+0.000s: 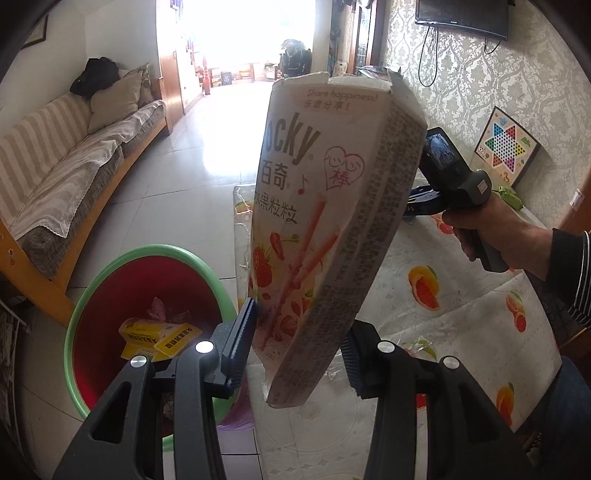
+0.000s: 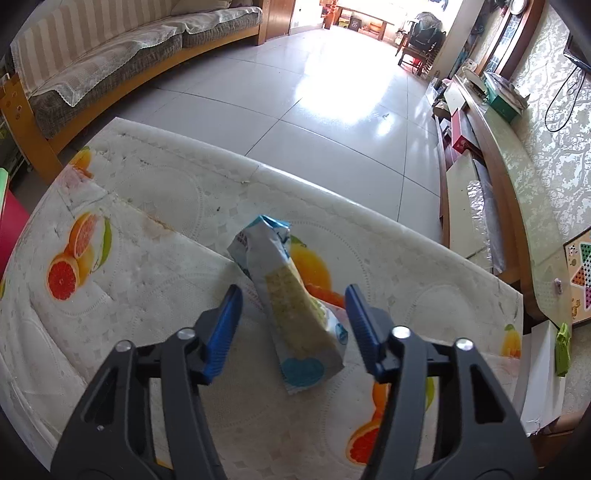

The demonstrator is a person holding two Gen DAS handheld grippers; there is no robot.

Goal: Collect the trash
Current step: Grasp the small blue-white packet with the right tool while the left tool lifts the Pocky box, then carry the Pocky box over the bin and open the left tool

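Over the table (image 1: 461,295) edge, left gripper (image 1: 299,347) is clamped on a Pocky box (image 1: 325,206), fingers (image 1: 242,332) pressing its lower end on both sides. Box stands roughly upright, long axis running up and slightly right, torn open top end highest, printed front facing the camera. Below-left on the floor sits a green-rimmed red bin (image 1: 122,295) with yellow cartons (image 1: 159,338) already inside; box is beside the bin opening, not over it as far as I can tell. Right gripper (image 2: 293,325) hovers over the fruit-print table cover, fingers (image 2: 223,328) apart, either side of a snack wrapper (image 2: 291,306) without touching it. Wrapper lies flat on the table, long axis running away from the camera and leaning left, blue-white end nearest, crumpled blue end farthest. Nothing blocks the wrapper. From the left view, a hand (image 1: 491,232) with striped sleeve holds the right gripper handle, behind the box. Around: sofa (image 1: 74,177) at left, tiled floor (image 2: 332,96), checkers board (image 1: 506,147) against the wallpapered wall, TV (image 1: 461,14) above, low cabinet (image 2: 495,155) cluttered with boxes.
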